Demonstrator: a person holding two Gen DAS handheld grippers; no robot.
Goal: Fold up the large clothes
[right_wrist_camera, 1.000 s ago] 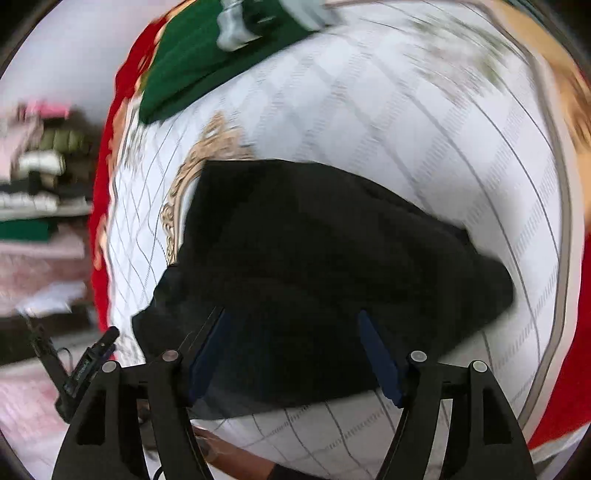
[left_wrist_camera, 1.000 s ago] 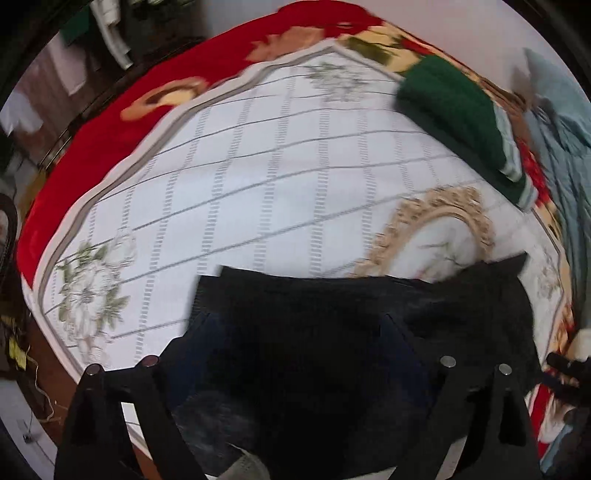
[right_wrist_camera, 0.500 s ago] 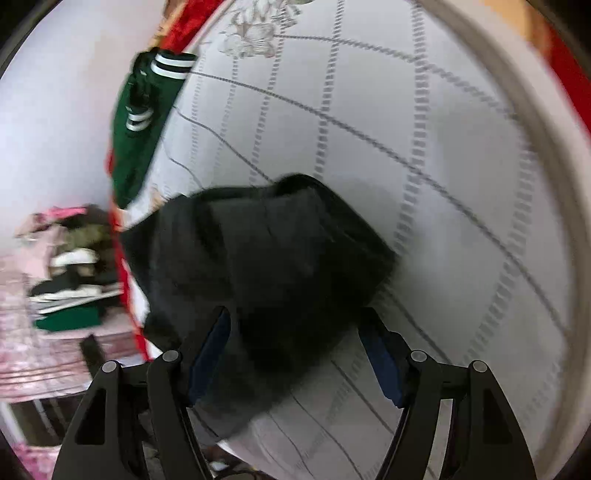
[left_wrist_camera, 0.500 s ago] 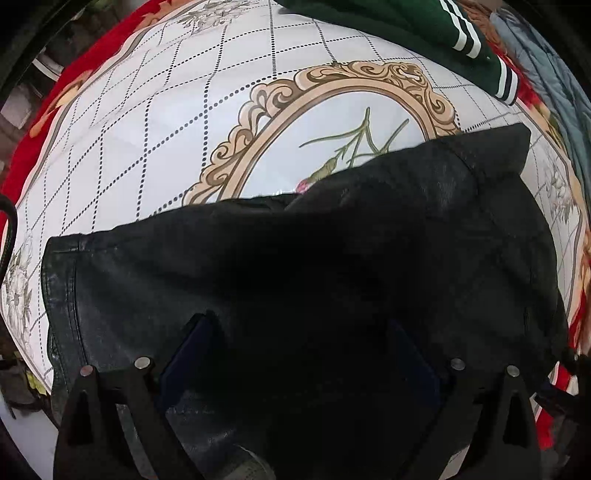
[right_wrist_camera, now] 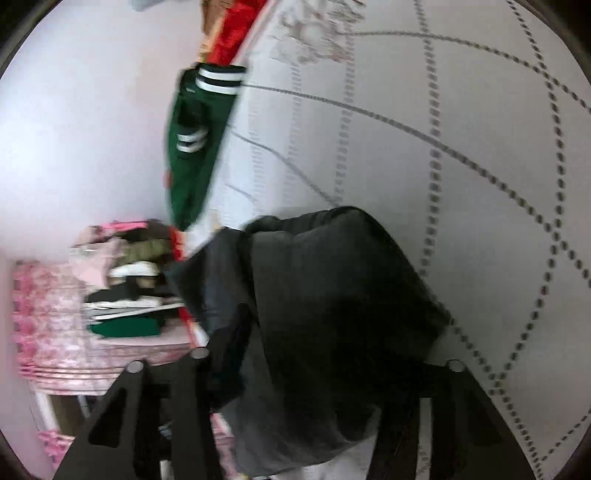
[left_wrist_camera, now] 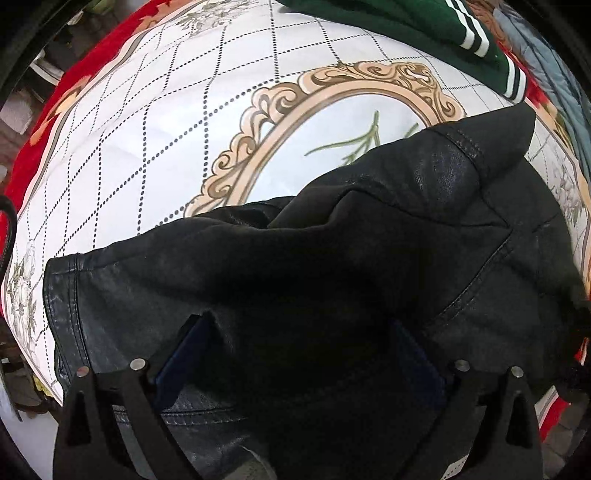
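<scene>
A black leather jacket (left_wrist_camera: 406, 229) lies bunched on the white patterned bed cover (left_wrist_camera: 147, 129). My left gripper (left_wrist_camera: 295, 325) points straight down over the jacket's near part. Its jaws are opening wide, and the leather lies between the blue pads (left_wrist_camera: 181, 354) without being pinched. In the right wrist view a thick fold of the jacket (right_wrist_camera: 332, 277) fills the gap of my right gripper (right_wrist_camera: 332, 339). Those jaws are closing on the fold, and the fabric hides the pads.
A green garment with white stripes (left_wrist_camera: 406, 22) lies at the far side of the cover (right_wrist_camera: 443, 110), also the green garment (right_wrist_camera: 188, 147) near a wall. A red blanket (left_wrist_camera: 55, 110) borders the cover. Folded clothes (right_wrist_camera: 125, 291) are stacked beside the bed. A blue-grey garment (left_wrist_camera: 546, 55) lies at right.
The left gripper came down close over the jacket and spread wider. The right gripper dropped and tilted, and its fingers drew in around a fold of the jacket.
</scene>
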